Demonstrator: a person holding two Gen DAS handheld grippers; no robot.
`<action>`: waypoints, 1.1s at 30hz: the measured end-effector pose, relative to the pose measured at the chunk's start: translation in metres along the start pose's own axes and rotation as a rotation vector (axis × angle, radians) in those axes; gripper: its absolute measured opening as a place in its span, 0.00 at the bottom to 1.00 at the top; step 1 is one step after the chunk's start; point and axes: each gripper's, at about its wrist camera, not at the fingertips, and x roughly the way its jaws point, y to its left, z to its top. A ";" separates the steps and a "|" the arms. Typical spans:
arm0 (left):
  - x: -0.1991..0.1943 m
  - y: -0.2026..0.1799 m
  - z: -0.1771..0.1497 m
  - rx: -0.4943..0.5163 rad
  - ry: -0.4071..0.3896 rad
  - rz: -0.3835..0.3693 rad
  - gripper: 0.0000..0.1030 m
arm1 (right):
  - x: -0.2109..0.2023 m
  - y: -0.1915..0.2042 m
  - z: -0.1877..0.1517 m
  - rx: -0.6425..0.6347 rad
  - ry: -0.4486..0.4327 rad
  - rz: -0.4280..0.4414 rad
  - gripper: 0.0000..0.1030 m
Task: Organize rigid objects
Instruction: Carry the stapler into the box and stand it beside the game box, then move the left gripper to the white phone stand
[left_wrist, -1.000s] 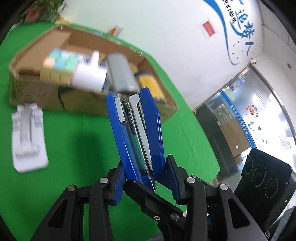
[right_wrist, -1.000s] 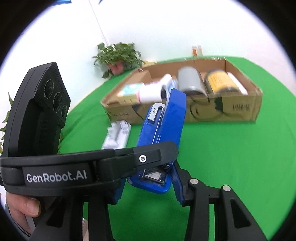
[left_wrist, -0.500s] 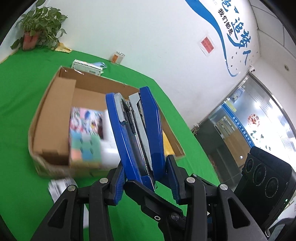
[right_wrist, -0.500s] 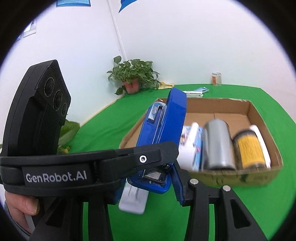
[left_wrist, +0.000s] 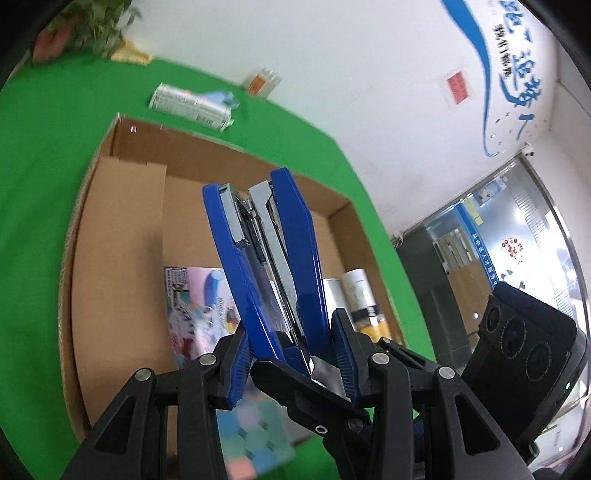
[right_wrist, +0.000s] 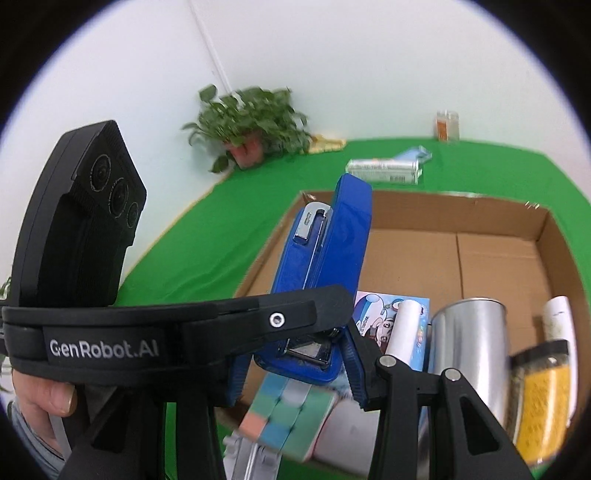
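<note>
A blue stapler (left_wrist: 273, 258) stands upright, gripped at its base by both grippers. My left gripper (left_wrist: 291, 354) is shut on it from the sides. My right gripper (right_wrist: 295, 373) is shut on the same stapler (right_wrist: 325, 258). Both hold it above the open cardboard box (left_wrist: 122, 229), over the box's near left part. In the box lie a colourful picture box (right_wrist: 391, 314), a pastel cube (right_wrist: 284, 417), a white roll (right_wrist: 404, 328), a silver can (right_wrist: 465, 354) and a yellow jar (right_wrist: 539, 398).
The box sits on a green table (left_wrist: 33, 155). Behind it lie a white carton (right_wrist: 384, 170) and a small bottle (right_wrist: 447, 125). A potted plant (right_wrist: 251, 122) stands in the far corner. A grey-white object (right_wrist: 251, 458) lies before the box's near wall.
Both grippers have carried the stapler up and forward from in front of the box to above its inside. The box's contents now lie below the stapler.
</note>
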 end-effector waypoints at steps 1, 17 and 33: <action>0.009 0.009 0.002 -0.014 0.016 -0.001 0.37 | 0.006 -0.003 0.002 0.013 0.016 0.004 0.41; 0.042 0.049 0.007 -0.045 0.155 0.068 0.52 | 0.039 -0.009 -0.018 0.042 0.145 -0.041 0.46; -0.064 -0.003 -0.108 0.223 -0.339 0.471 1.00 | -0.063 -0.001 -0.115 -0.096 -0.075 -0.182 1.00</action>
